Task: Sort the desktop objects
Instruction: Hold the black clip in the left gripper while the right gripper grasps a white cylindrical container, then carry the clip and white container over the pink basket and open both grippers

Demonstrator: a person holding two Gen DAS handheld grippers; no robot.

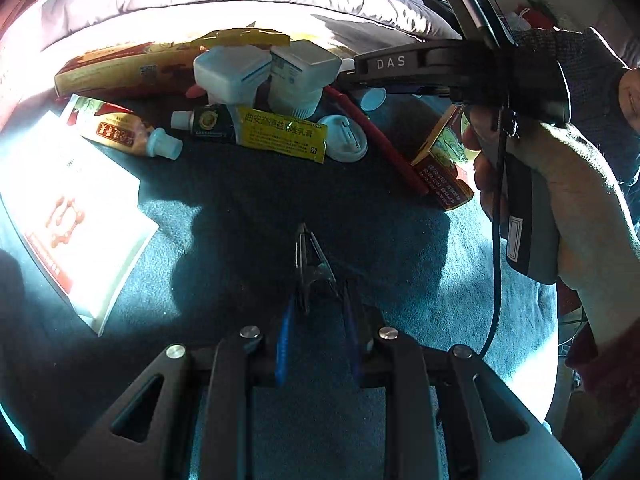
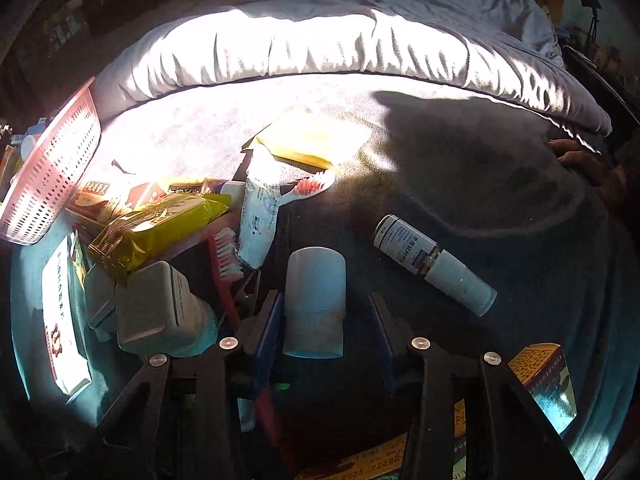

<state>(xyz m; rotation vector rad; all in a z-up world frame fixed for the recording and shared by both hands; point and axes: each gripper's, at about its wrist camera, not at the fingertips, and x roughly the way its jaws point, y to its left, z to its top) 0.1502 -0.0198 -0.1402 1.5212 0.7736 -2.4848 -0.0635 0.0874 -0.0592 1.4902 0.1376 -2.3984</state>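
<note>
In the left wrist view my left gripper is shut on a small black binder clip, held low over the dark blue cloth. Beyond it lie a yellow ointment tube, a red-gold tube, two white square-capped bottles and a red toothbrush. My right gripper hovers at the upper right. In the right wrist view my right gripper is open around a white cylindrical bottle lying between its fingers, not clamped.
A dark bottle with a white cap lies to the right. A pink perforated basket stands at the left. A yellow-green packet, toothbrushes, a white tube and boxes crowd the left. A quilt lies behind.
</note>
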